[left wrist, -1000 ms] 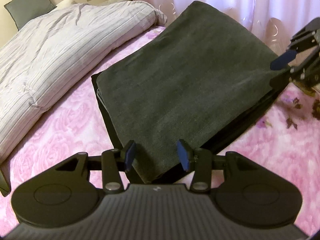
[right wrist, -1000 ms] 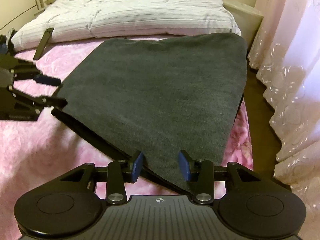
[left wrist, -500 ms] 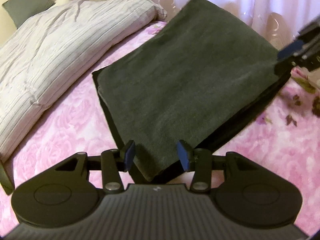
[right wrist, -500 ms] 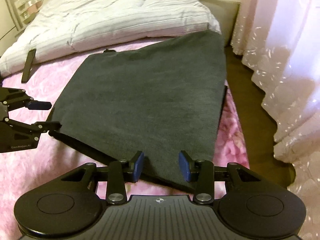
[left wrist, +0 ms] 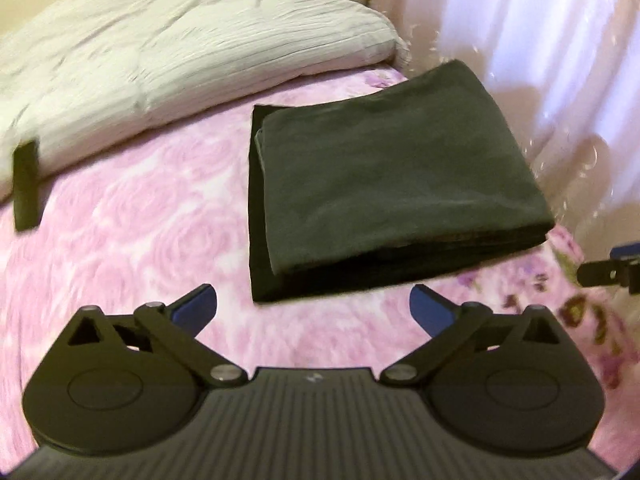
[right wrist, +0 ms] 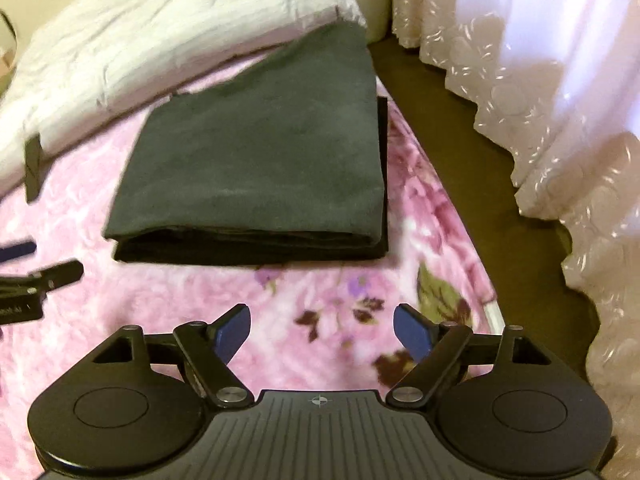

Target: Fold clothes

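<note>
A dark grey garment (left wrist: 384, 176) lies folded in a flat rectangle on the pink floral bedspread (left wrist: 128, 240); it also shows in the right wrist view (right wrist: 260, 168). My left gripper (left wrist: 314, 308) is open and empty, pulled back from the garment's near left corner. My right gripper (right wrist: 322, 328) is open and empty, back from the garment's near right edge. The right gripper's fingertips (left wrist: 600, 268) show at the right edge of the left wrist view. The left gripper's fingertips (right wrist: 52, 272) show at the left edge of the right wrist view.
A striped white duvet (left wrist: 168, 52) lies along the far side of the bed. A thin dark object (left wrist: 26, 188) lies by the duvet's edge. The bed's right edge drops to a dark floor (right wrist: 500, 184), with lace curtains (right wrist: 560, 80) beyond.
Both grippers were shut on the garment's near corners. Both have now opened, let go and pulled back, and the garment lies folded on the bed.
</note>
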